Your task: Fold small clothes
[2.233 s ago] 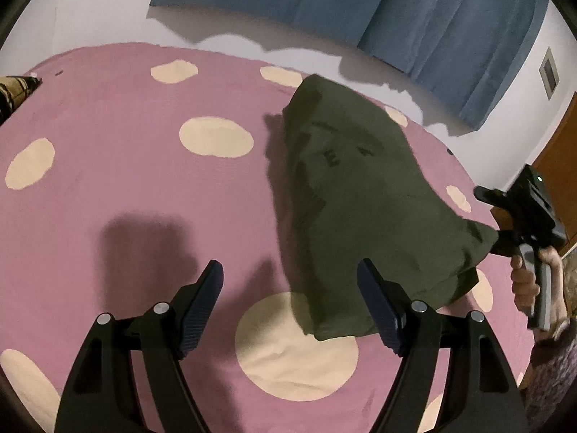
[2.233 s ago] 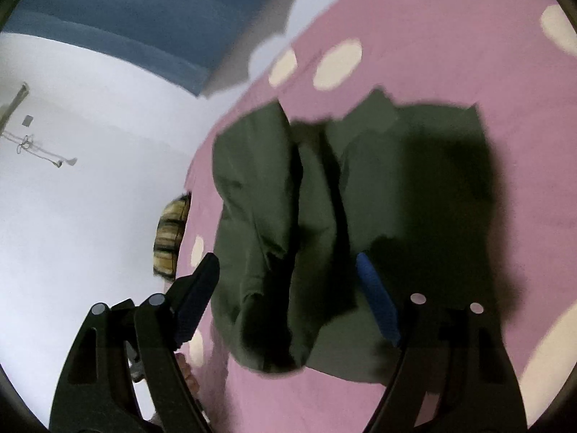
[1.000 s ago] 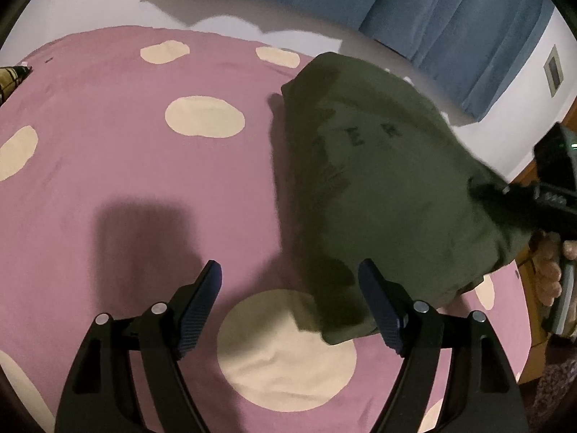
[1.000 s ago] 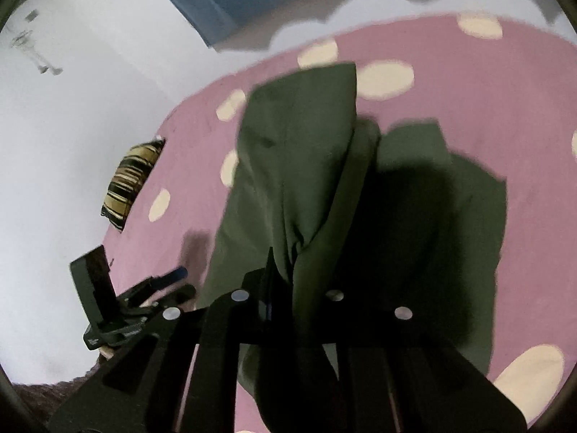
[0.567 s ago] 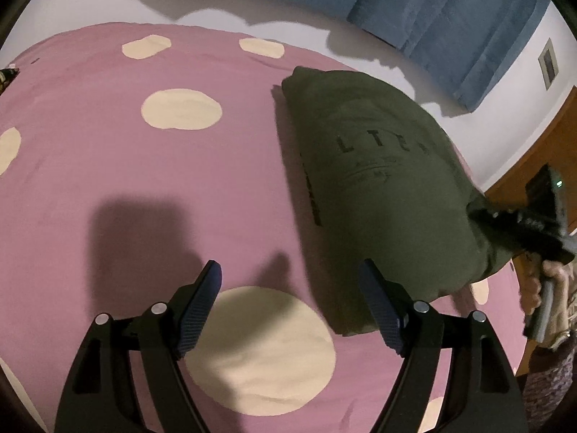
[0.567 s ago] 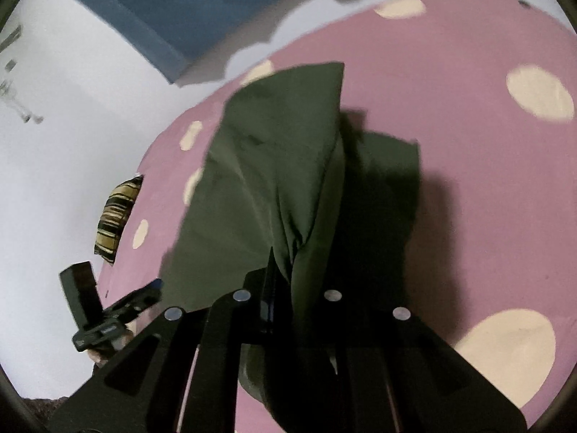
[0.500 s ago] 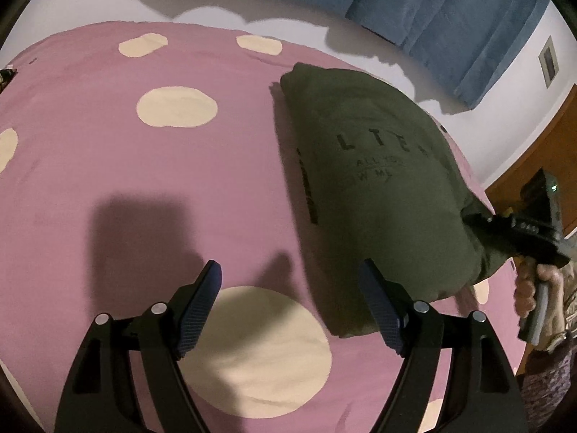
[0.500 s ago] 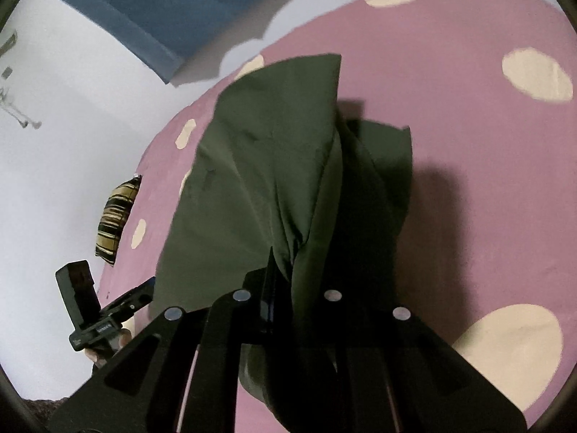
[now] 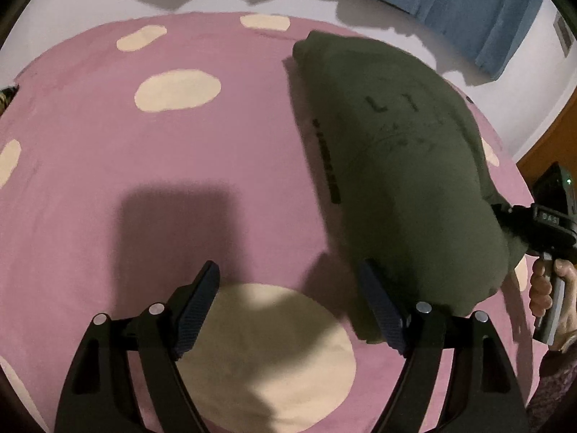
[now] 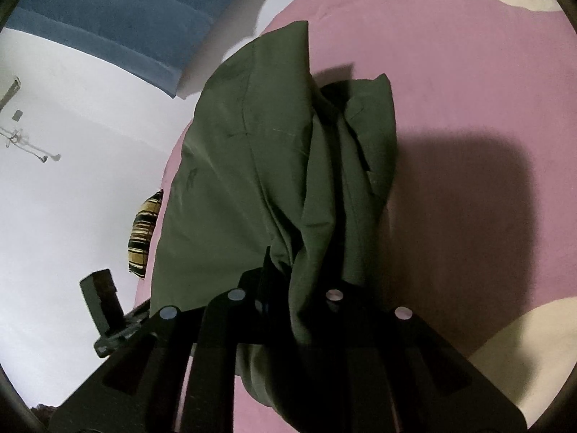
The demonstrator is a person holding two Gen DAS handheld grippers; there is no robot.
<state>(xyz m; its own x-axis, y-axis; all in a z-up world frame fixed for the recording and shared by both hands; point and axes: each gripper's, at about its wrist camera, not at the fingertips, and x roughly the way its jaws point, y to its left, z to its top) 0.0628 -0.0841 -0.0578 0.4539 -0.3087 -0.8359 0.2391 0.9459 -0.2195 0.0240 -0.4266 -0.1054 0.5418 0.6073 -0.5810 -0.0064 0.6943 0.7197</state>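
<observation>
Garment [image 9: 407,180] lowered; lettering left-view only.

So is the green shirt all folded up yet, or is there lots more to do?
Not finished. The green shirt lies on the spotty pink bedspread, and it looks doubled over already. The right gripper is shut on one bunched end, holding it up. The left gripper is open beside the shirt's near corner, holding nothing. The lifted end isn't laid flat yet.
</observation>
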